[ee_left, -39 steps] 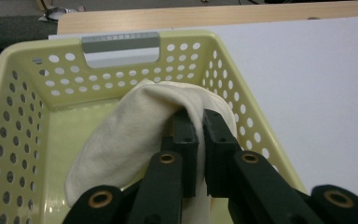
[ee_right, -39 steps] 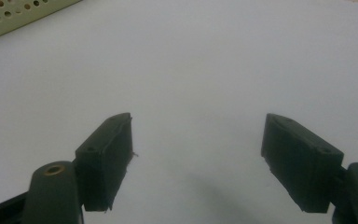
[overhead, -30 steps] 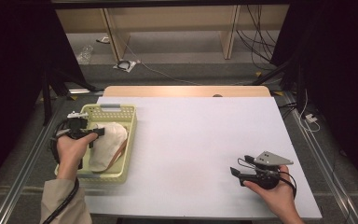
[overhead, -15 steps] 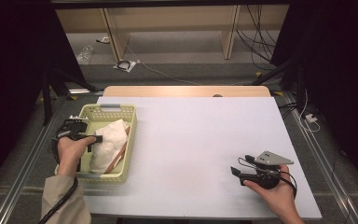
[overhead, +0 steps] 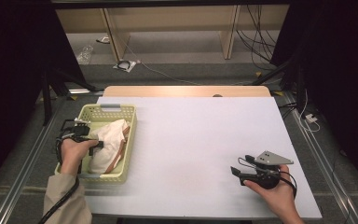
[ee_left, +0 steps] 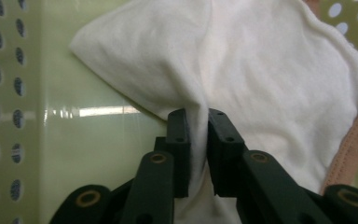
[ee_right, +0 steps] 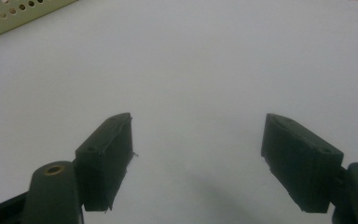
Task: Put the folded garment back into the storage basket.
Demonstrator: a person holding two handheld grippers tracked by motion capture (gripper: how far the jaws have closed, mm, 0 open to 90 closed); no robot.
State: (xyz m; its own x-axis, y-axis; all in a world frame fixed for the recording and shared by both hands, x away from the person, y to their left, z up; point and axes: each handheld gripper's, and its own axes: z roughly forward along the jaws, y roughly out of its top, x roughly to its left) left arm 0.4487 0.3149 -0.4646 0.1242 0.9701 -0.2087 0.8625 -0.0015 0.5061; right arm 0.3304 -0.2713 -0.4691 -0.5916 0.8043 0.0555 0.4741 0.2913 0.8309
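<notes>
Left tongs (ee_left: 198, 140): seen low in the basket, at its left wall in the high view (overhead: 93, 143); a fold of cloth sits between the jaws, which have just been opening; the pads are still seen against the fold, so a loosening pinch is read.
Cloth (ee_left: 242, 70): white, with a pinkish hemmed edge at one side; it is bunched in the basket and heaped toward the right wall (overhead: 109, 144); its top is raised to about rim level.
Basket (overhead: 126, 140): pale green, perforated, set at the left edge of the worktop with its long side running away from the person; a strip of bare floor (ee_left: 98, 130) is left between cloth and left wall.
Right tongs (ee_right: 198, 158): jaws spread wide with nothing between them; held low over the worktop near the front right edge (overhead: 237, 171).
Worktop (overhead: 196, 140): white, bounded by a wooden strip at the far edge; a broad bare stretch is seen between the basket and the right tongs.
Room for moving: the middle and far right of the worktop are open; room is tight inside the basket, where the left tongs are flanked by wall and cloth.
Basket corner (ee_right: 9, 16): seen far off at the upper left of the right gripper view, well apart from the right tongs.
</notes>
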